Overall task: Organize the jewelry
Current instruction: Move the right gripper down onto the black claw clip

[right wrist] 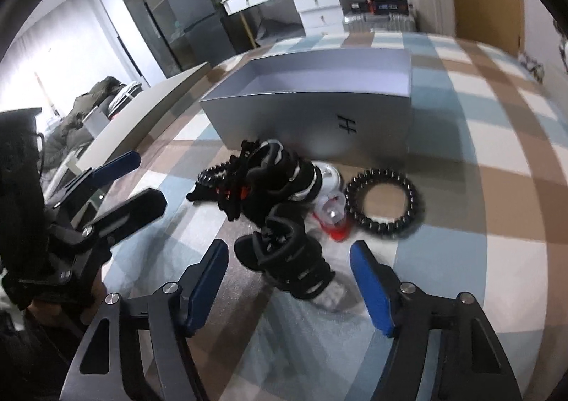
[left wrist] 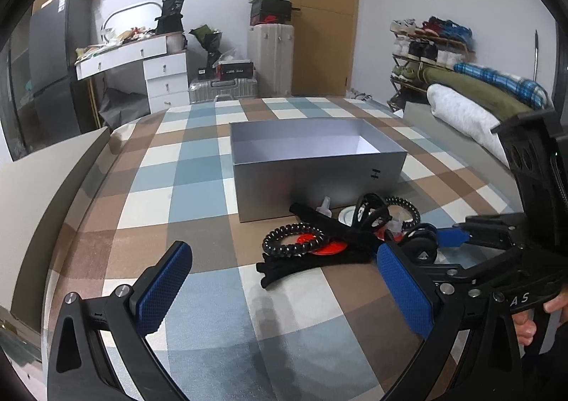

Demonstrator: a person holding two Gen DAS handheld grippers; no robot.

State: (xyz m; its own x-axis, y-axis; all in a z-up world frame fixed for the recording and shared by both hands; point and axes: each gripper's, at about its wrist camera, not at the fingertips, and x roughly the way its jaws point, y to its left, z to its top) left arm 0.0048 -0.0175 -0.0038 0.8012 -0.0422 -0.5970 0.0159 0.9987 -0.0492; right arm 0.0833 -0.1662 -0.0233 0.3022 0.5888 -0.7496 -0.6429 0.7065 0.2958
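Both hand-held grippers, left (left wrist: 284, 289) and right (right wrist: 289, 280), gape wide, holding nothing; two black spiral hair ties (right wrist: 385, 204) (left wrist: 294, 241) and two black claw clips (right wrist: 287, 262) (right wrist: 280, 170) lie before one open grey cardboard box (left wrist: 319, 173).

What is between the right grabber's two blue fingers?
In the right wrist view, a black claw hair clip sits on the checkered cloth ahead of the open right gripper, untouched.

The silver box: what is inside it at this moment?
The silver box is open on top. Only its bare inner walls and a pale patch of floor show in the left wrist view. The near wall hides the rest of the floor, so small items there cannot be excluded.
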